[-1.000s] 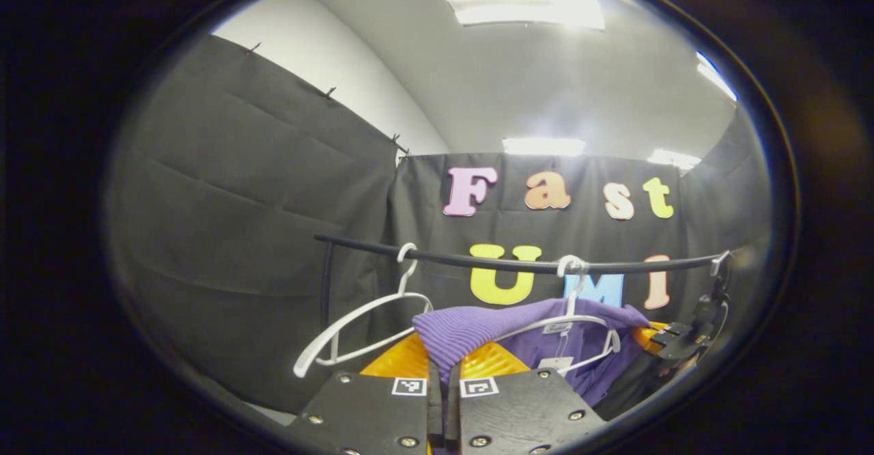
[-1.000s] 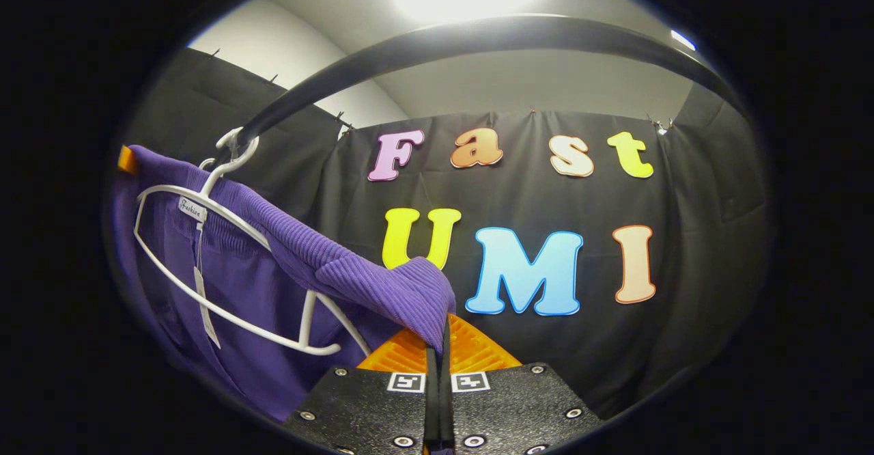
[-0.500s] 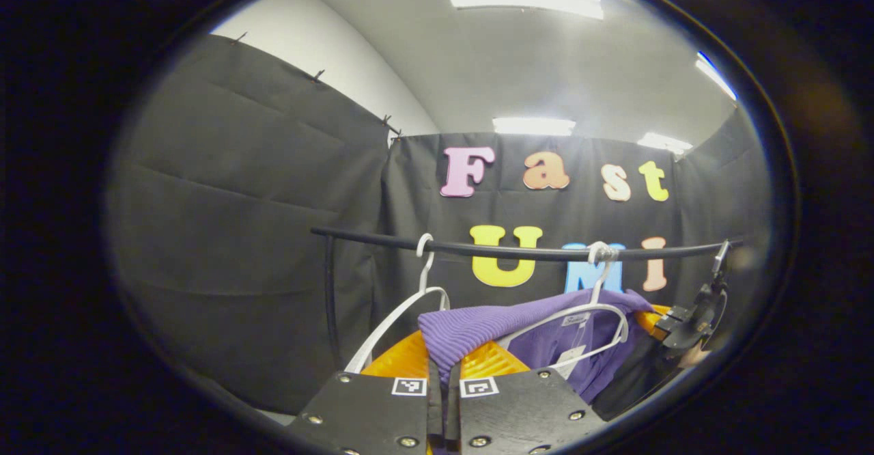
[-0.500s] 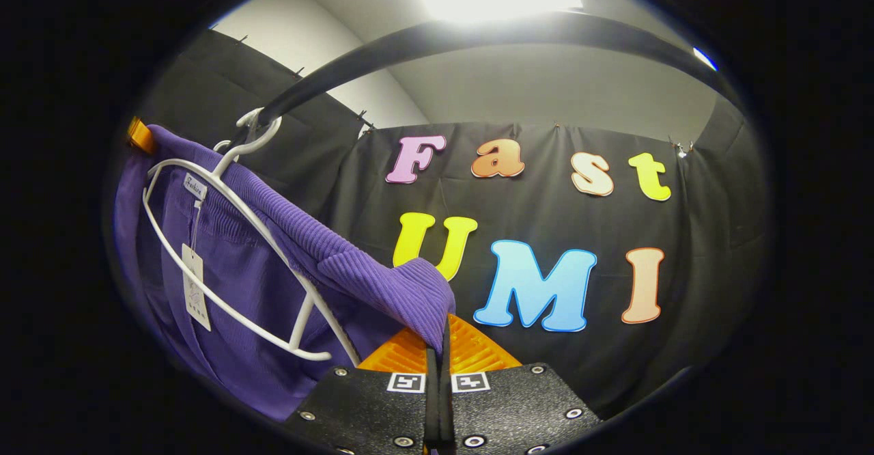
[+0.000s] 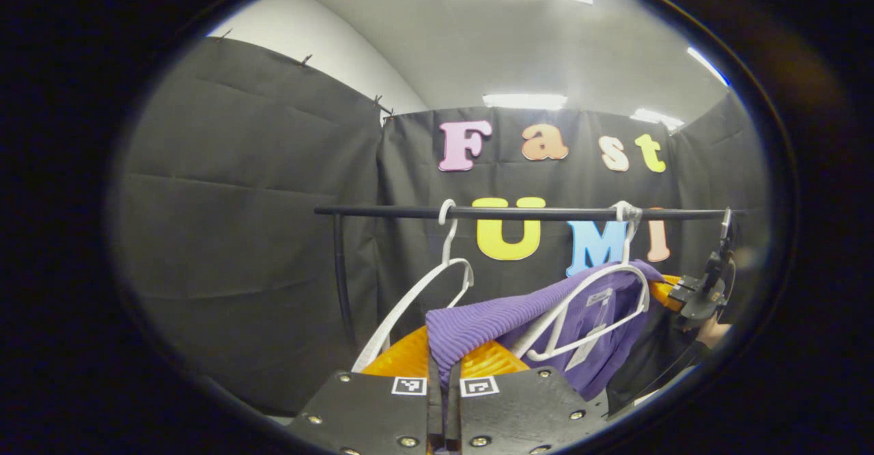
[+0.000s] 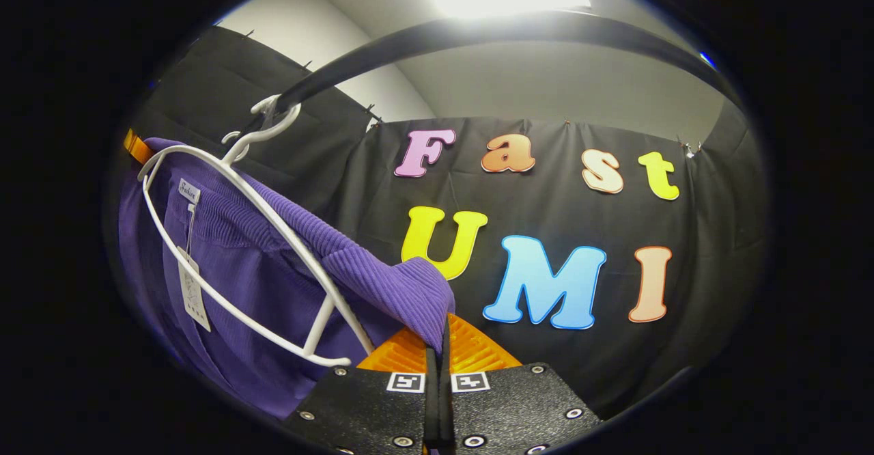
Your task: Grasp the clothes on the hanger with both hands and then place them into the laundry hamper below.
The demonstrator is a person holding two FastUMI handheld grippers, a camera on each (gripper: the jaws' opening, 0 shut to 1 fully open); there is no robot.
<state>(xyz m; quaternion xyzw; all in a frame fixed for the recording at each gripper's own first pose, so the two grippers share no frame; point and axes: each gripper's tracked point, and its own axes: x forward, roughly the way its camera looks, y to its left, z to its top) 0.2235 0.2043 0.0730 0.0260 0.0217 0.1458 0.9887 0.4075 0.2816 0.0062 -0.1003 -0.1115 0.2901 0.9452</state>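
The purple garment's (image 6: 225,264) lower part is cut off at the right gripper view's edge; its hang tag (image 6: 193,296) is too small to read.

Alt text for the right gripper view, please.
The right gripper is shut on a fold of the purple garment, which drapes over a tilted white hanger hooked on the black rail overhead.

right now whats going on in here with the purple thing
A person is taking a purple garment off a white hanger on a black rail, using two handheld grippers. The left gripper is shut on one edge of the ribbed fabric, the right gripper on the other. The garment is partly draped over the hanger, which is hooked on the rail. An empty white hanger hangs beside it. The hamper isn't visible.
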